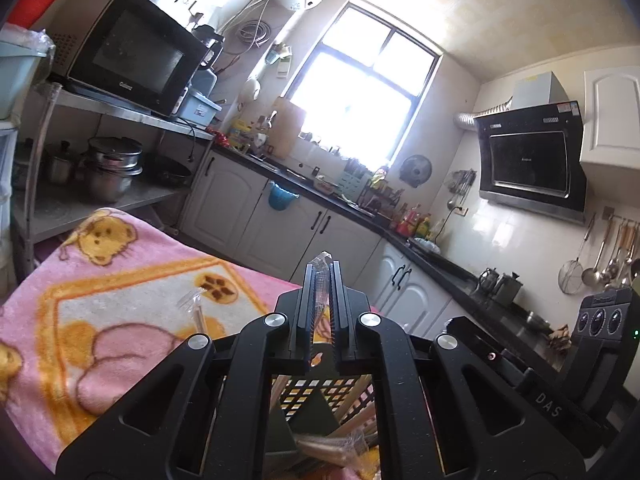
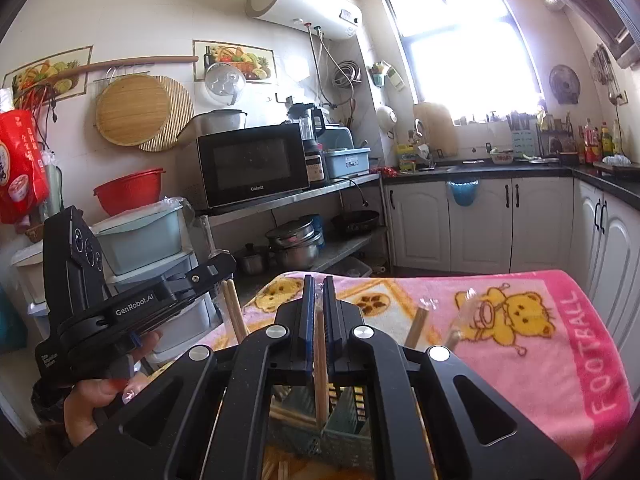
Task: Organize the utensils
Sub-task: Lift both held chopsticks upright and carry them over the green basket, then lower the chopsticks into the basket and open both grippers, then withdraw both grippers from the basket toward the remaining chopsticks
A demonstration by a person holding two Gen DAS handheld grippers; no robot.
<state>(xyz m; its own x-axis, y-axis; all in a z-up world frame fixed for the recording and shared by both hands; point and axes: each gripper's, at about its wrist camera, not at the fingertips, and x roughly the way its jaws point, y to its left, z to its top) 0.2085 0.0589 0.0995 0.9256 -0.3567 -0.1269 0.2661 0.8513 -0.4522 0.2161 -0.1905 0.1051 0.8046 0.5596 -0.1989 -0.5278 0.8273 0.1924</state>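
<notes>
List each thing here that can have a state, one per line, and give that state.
left gripper: shut on wrapped chopsticks.
right gripper: shut on chopstick pair, upright.
utensil basket: beneath both grippers, holding chopsticks.
microwave: door closed.
cabinet doors: closed.

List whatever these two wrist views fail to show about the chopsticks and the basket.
- Left wrist view: the wrapped chopsticks in the left gripper show only a wrapper tip; the fingers cover the rest.
- Right wrist view: the right gripper frame hides the lower end of its chopstick.
- Both views: the dark basket is mostly masked by gripper linkages, so its contents cannot be counted.
</notes>
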